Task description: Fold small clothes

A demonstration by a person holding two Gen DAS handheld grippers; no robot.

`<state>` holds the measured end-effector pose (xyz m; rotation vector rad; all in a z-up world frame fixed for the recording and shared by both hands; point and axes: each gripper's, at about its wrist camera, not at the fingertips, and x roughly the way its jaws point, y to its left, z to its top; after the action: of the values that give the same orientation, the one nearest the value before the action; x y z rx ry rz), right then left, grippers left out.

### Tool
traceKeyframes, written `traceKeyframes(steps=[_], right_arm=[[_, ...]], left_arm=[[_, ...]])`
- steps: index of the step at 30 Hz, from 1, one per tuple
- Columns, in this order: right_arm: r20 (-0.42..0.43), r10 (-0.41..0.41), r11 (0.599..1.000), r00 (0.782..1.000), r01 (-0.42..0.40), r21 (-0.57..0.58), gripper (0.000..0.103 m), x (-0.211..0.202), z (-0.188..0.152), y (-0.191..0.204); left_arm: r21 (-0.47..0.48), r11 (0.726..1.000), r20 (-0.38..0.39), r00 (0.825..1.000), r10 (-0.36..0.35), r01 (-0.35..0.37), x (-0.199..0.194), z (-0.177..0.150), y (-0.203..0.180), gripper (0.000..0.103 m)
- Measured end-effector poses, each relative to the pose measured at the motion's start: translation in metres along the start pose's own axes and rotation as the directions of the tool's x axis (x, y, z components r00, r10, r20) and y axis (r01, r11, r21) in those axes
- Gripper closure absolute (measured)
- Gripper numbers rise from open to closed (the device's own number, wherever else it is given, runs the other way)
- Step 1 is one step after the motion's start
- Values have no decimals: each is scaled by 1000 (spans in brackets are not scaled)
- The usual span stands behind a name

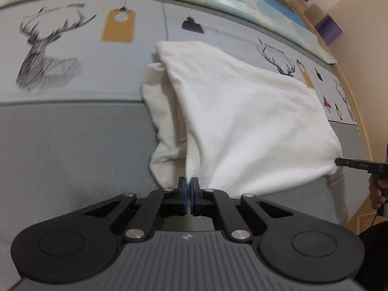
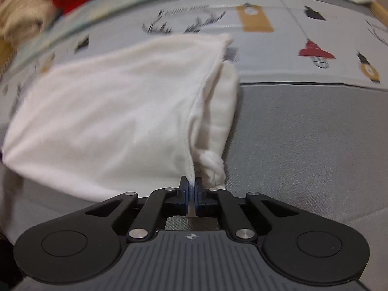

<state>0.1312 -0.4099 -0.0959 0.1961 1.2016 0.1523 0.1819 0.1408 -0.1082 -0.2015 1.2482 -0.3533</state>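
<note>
White garment (image 1: 242,121) lies at frame centre on the grey bed cover (image 1: 72,145), left gripper (image 1: 188,184) and right gripper (image 2: 191,184) each pinching a near corner, with bare cover beside its side edges.

Deer-print grey bedsheet (image 1: 72,133), purple box (image 1: 328,29)

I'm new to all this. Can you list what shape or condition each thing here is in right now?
white garment: partly folded, near edge pinched at two corners.
left gripper: shut on the garment's edge.
right gripper: shut on the garment's edge.
printed bedsheet: spread flat under the garment.
</note>
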Motion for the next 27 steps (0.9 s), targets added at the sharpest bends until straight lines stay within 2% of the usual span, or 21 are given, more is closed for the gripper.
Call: traceKeyframes(steps=[2, 4, 7, 9, 11, 13, 16, 19, 22, 24, 27], right_arm=[[-24, -11, 999, 1000, 12, 36, 100, 0, -3, -10], [-78, -41, 999, 996, 43, 22, 100, 8, -9, -12], [-116, -80, 997, 990, 80, -9, 99, 13, -16, -7], [-112, -89, 996, 990, 89, -5, 99, 10, -15, -5], [-108, -108, 994, 988, 109, 1, 98, 5, -15, -5], [-98, -127, 992, 987, 127, 2, 94, -1, -16, -7], [-29, -138, 990, 990, 137, -24, 94, -18, -14, -2], [45, -105, 994, 993, 106, -25, 94, -32, -11, -3], [120, -35, 999, 992, 37, -17, 94, -40, -1, -4], [167, 18, 999, 986, -13, -32, 94, -40, 4, 1], [173, 46, 996, 984, -33, -78, 90, -24, 12, 14]], left_arm=[[58, 997, -64, 997, 46, -43, 12, -10, -4, 101], [119, 990, -111, 990, 85, -72, 25, -18, -14, 100], [168, 983, -124, 988, 95, -73, 27, -18, -25, 100], [173, 982, -111, 989, 98, -78, 20, -14, -27, 98], [137, 986, -64, 993, 103, -94, 9, -10, -24, 98], [85, 994, -4, 998, 64, -64, -3, -2, -22, 98], [66, 997, 56, 998, -32, 28, -11, 5, -25, 98], [105, 992, 28, 997, -72, 69, 2, 8, -40, 98], [171, 985, -28, 1000, -5, 10, 25, 7, -46, 98], [202, 979, -39, 998, 46, -37, 36, 5, -50, 98], [195, 977, -40, 995, 95, -85, 49, 9, -46, 98]])
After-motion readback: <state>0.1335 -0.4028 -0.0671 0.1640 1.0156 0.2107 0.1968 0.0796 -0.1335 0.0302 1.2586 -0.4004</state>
